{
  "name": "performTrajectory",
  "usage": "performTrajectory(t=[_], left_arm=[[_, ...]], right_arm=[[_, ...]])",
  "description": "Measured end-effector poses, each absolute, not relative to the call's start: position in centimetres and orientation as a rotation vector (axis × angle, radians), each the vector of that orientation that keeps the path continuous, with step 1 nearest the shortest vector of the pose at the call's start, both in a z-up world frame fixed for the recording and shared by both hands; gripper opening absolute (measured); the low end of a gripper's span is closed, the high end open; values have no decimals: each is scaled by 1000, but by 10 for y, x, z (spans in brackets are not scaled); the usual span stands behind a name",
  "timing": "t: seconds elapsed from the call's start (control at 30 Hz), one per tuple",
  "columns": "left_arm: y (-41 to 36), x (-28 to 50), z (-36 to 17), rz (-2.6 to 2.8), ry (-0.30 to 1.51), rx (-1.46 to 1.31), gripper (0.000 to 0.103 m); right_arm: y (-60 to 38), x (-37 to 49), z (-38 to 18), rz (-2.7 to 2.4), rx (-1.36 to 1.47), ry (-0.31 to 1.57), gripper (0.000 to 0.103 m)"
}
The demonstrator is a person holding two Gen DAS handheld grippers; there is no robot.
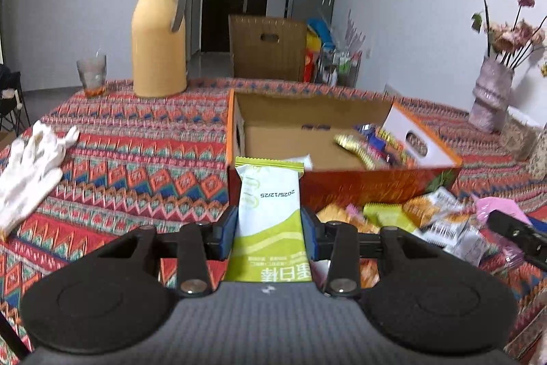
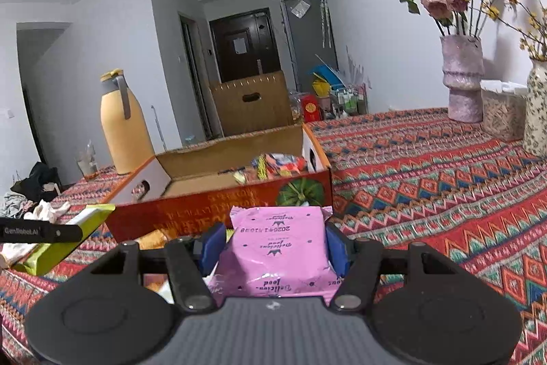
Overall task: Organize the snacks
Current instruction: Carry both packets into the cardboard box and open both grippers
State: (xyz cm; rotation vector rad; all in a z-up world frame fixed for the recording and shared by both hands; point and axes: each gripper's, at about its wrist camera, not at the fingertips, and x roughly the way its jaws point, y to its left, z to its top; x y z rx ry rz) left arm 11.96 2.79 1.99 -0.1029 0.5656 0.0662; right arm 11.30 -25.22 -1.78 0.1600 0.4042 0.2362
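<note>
Over a patterned tablecloth (image 2: pixel 427 159), I hold one snack in each hand, both short of the open cardboard box (image 1: pixel 342 183) that serves as the landmark here. My left gripper (image 1: pixel 270 228) is clamped on a green-and-white bar wrapper (image 1: pixel 268 204), its blue pads pressed against the long edges, the wrapper standing up just on my side of the box's front wall. My right gripper (image 2: pixel 273 245) is clamped on a puffy pink packet (image 2: pixel 278 248), also hanging just before that front wall, toward the corner printed with a pumpkin. Between me and the box, right against its near side, lies the loose pile of snacks (image 1: pixel 410 218) not yet sorted; inside the box, a heap of bright wrappers (image 1: pixel 372 146) fills the end under the white flap. The risks, as I judge them: the slick bar is pinched only by its edges and could slide out before it clears the wall; the air-filled pink packet could squirt free or burst if squeezed harder; either packet could catch on the front rim and shove the box; and my two grippers, close together, could collide. Beyond the box stand a yellow thermos (image 1: pixel 159 36) and a glass (image 1: pixel 91 72), easily toppled by any overshoot.
</note>
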Motion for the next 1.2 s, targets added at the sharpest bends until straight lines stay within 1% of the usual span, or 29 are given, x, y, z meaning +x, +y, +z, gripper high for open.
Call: performTrajectory(t=[0.3, 0.53, 0.7, 0.83, 1.2], left_arm=[[17, 163, 55, 58, 501, -99, 39], [16, 209, 69, 70, 491, -130, 39], [16, 239, 59, 104, 506, -154, 40], [20, 261, 42, 137, 530, -166, 40], [31, 277, 8, 140, 596, -165, 40]], right_arm=[[-237, 160, 12, 268, 153, 342, 61], [-214, 212, 32, 305, 132, 329, 61], [-193, 250, 34, 314, 117, 354, 61], [-181, 273, 20, 318, 119, 397, 61], [-167, 290, -11, 336, 74, 471, 61]])
